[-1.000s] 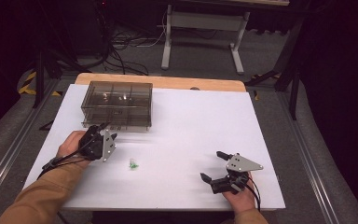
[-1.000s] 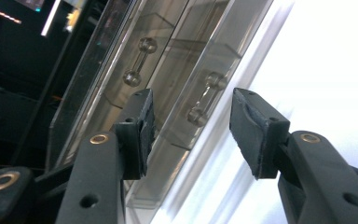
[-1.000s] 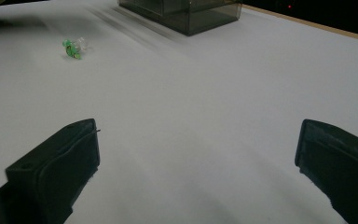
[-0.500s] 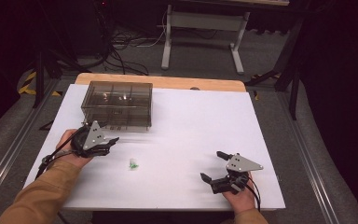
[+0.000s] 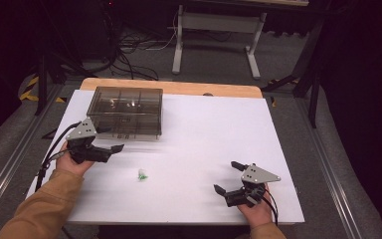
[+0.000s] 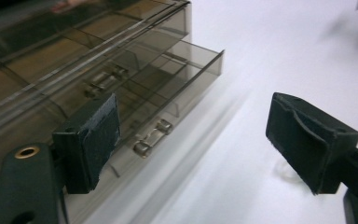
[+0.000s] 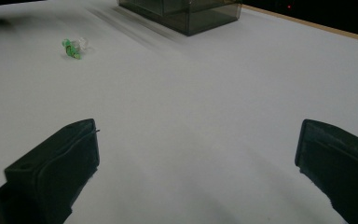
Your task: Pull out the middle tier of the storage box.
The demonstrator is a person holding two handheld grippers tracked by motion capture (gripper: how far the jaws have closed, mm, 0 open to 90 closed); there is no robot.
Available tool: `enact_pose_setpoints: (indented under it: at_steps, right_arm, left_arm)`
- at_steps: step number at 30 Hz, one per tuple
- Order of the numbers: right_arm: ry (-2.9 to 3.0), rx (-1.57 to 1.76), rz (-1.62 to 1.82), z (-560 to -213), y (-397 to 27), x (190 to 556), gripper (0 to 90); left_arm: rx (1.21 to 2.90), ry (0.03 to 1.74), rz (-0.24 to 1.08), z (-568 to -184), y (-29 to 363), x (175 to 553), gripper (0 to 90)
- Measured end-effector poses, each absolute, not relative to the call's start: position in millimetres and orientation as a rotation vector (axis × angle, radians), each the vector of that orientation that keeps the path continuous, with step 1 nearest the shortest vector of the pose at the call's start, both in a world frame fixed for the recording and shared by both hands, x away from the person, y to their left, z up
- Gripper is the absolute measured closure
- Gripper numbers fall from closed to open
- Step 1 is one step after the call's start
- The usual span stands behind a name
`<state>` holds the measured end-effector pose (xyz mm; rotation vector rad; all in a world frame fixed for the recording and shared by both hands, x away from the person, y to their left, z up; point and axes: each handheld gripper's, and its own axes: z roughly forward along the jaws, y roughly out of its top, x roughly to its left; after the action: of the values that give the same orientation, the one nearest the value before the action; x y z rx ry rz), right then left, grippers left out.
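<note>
From my remote station: a smoke-grey clear plastic compartment box [image 5: 125, 111] on the white-topped bench [image 5: 199, 134] with its pale wood edge, a small green-and-clear plastic piece [image 5: 142, 175], my two black tools' grey plates, an orange sleeve [image 5: 45, 209].

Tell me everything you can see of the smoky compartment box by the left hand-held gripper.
The box is smoky, see-through plastic, low and rectangular, with inner dividers forming compartments. It sits flat at the far left of the white table. In the left gripper view a drawer at its front stands partly pulled out, with small metal clasps along the front. The left hand-held gripper, jaws apart with nothing between them, is beside it, not touching.
</note>
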<state>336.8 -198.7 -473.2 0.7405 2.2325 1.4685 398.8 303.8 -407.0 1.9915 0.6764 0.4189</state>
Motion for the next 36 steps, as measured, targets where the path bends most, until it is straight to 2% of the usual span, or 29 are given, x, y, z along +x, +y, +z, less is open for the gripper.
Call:
enact_pose_setpoints:
  at_steps: [1,10,11,26,33,36]
  right_arm:
    - [2.233,0.741,1.468,-473,-199,337,0.1]
    - [2.231,0.744,1.469,-473,-199,337,0.1]
    - [2.232,0.742,1.468,-473,-199,337,0.1]
    - [2.235,0.74,1.472,-473,-199,337,0.1]
    - [2.226,0.744,1.489,-473,-200,337,0.1]
    - [2.229,0.74,1.483,-473,-200,337,0.1]
  left_arm:
    - [1.965,0.686,0.372,-407,307,401,19.5]
    - [1.917,0.685,0.316,-404,313,406,14.7]
    - [1.915,0.685,0.28,-405,315,408,14.5]
    - [2.025,0.635,0.28,-397,311,412,11.3]
    - [2.136,0.597,0.3,-385,300,418,26.7]
    - [2.191,0.596,0.333,-385,294,421,28.9]
